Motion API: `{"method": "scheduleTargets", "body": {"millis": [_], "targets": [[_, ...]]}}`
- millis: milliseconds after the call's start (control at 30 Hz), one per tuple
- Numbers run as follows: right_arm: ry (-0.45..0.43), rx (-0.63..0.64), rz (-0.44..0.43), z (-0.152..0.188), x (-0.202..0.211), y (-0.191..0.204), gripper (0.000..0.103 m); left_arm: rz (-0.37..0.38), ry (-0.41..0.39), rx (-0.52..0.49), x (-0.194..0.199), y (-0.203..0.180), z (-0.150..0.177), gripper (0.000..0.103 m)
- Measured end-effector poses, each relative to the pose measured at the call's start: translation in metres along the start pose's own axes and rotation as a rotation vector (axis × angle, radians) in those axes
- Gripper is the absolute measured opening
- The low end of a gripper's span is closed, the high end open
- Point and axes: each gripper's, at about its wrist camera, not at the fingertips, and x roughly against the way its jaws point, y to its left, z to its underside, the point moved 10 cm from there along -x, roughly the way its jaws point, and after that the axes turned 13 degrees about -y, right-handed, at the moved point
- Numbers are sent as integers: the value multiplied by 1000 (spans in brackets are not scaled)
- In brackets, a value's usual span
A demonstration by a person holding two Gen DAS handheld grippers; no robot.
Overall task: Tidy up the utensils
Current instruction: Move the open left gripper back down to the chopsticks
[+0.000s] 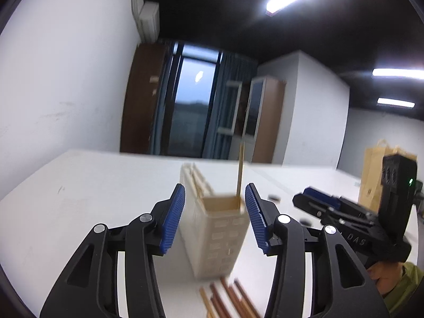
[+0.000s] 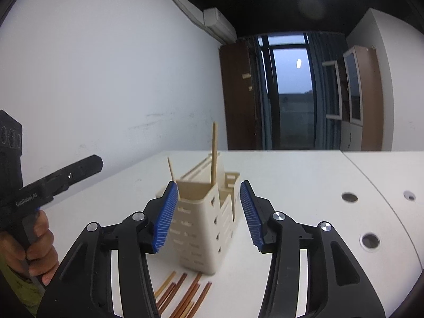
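Chopsticks (image 2: 182, 295), brown and tan, lie loose on the white desk (image 2: 304, 175) nearest the cameras, just in front of the cream utensil holder (image 2: 201, 228). Both claws stand spread with nothing pinched: the left claw (image 1: 214, 212) frames the holder's near compartment without its blue pads (image 1: 173, 218) touching it, and the right claw (image 2: 208, 216) sits likewise at either side of the holder. Two pale chopsticks stand in that compartment, one upright (image 2: 214, 153), one leaning (image 2: 171, 169). Beyond the holder, a brown paper bag (image 1: 371, 175) stands at the desk's far right in the left view.
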Motion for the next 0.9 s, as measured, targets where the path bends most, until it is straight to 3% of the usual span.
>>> {"method": "scheduleTargets", "body": {"millis": [200, 400, 800, 900], "targets": [[111, -8, 33, 29, 9, 4, 57, -27, 105, 6, 11, 2, 28, 50], [249, 14, 69, 68, 12, 8, 60, -106, 281, 46, 12, 15, 68, 54], [483, 55, 130, 138, 5, -2, 60, -147, 588, -67, 10, 23, 155, 54], [527, 54, 136, 152, 4, -4, 60, -153, 619, -80, 15, 27, 167, 54]]}}
